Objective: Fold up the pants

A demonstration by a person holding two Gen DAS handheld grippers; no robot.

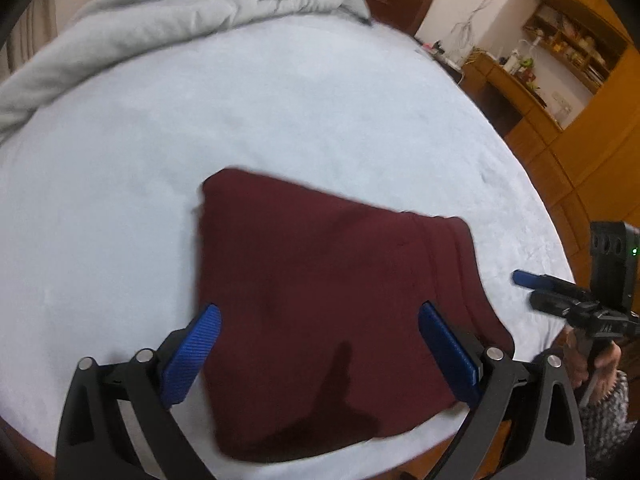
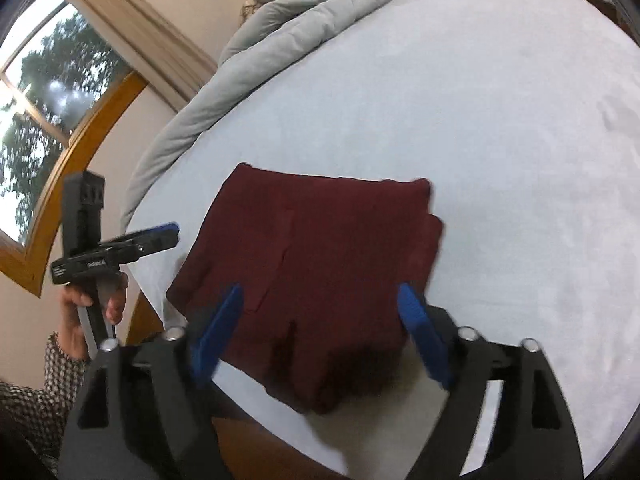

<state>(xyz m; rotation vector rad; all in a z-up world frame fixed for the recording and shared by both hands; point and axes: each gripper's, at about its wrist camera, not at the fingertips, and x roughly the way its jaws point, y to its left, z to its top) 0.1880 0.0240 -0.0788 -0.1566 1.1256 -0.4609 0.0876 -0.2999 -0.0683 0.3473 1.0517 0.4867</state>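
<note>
Dark maroon pants (image 1: 320, 300) lie folded into a thick rectangle on the pale blue bed sheet (image 1: 280, 120), near its front edge. My left gripper (image 1: 319, 310) hovers over the near half of the fold, its blue pads wide apart and nothing pinched between them. In the right wrist view the same pants (image 2: 320, 248) show a seam and stacked layers at the right edge. My right gripper (image 2: 320, 291) stands open over their near edge, pads clear of the cloth. Each gripper shows in the other's view: the right gripper (image 1: 528, 290) off the pants' waistband side, the left gripper (image 2: 174, 235) beside their left edge.
A grey duvet (image 1: 160, 20) is bunched along the far side of the bed. Wooden shelves and cabinets (image 1: 580, 80) stand to the right, a window (image 2: 40, 100) to the left. A hand (image 2: 80, 308) in a checked sleeve holds the left gripper's handle off the bed's edge.
</note>
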